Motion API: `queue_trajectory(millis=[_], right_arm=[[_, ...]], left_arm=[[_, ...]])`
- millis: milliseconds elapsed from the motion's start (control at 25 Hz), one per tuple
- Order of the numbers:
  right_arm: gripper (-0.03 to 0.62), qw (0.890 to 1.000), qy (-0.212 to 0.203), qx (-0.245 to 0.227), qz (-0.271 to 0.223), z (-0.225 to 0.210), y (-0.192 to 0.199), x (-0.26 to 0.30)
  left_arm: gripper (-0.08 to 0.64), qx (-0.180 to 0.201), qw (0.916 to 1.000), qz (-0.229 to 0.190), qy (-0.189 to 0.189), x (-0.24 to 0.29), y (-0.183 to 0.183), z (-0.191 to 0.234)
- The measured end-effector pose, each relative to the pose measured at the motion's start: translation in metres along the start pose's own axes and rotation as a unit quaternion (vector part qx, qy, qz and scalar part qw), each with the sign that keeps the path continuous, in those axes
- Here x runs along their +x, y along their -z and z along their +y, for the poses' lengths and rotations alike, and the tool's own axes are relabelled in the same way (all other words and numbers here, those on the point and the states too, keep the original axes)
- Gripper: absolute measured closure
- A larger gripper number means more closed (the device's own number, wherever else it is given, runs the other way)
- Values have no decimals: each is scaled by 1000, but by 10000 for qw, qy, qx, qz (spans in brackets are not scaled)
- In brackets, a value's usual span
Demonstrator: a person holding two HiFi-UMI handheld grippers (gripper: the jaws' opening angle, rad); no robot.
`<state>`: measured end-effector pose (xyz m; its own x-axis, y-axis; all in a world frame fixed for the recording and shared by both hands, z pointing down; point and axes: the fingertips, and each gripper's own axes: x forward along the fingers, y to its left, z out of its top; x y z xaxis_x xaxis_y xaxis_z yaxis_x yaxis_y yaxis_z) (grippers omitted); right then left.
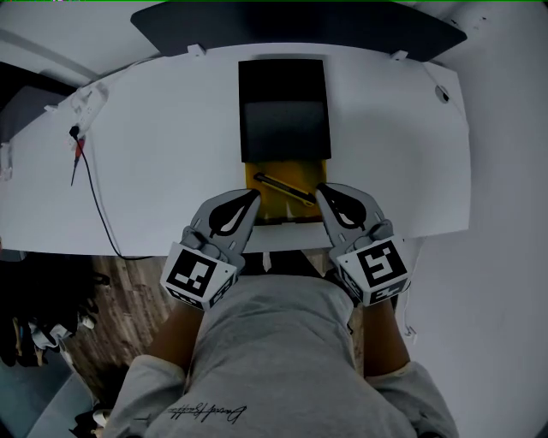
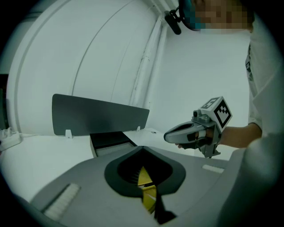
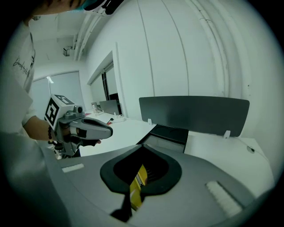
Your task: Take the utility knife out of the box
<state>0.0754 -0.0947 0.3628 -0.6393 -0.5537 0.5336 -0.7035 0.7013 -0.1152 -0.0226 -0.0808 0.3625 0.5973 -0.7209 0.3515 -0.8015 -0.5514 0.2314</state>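
On the white desk (image 1: 154, 145) lies an open yellow box (image 1: 267, 208) with a dark utility knife (image 1: 282, 188) lying aslant in it. Behind it is a black lid (image 1: 282, 81) with a grey foam pad (image 1: 285, 128). My left gripper (image 1: 254, 196) hovers at the box's left edge and my right gripper (image 1: 321, 190) at its right edge. Both are shut and hold nothing. In the left gripper view my left gripper (image 2: 143, 149) shows yellow below its jaws, with the right gripper (image 2: 169, 136) opposite. The right gripper view shows my right gripper (image 3: 143, 147) and the left gripper (image 3: 109, 131).
A dark upright panel (image 1: 300, 26) runs along the desk's far edge. A thin black cable (image 1: 92, 192) and a white power strip (image 1: 86, 98) lie at the left. The desk's near edge is just under my hands, with wooden floor (image 1: 128, 291) below.
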Motion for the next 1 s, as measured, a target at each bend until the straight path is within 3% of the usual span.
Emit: queue_trajectory(millis=[680, 1000], right_arm=[[577, 9994, 9, -22, 359, -4, 26, 28], [578, 9966, -69, -342, 742, -1, 49, 46]], left_arm=[[558, -57, 9998, 166, 81, 12, 29, 17], [558, -65, 9996, 245, 109, 14, 45, 22]])
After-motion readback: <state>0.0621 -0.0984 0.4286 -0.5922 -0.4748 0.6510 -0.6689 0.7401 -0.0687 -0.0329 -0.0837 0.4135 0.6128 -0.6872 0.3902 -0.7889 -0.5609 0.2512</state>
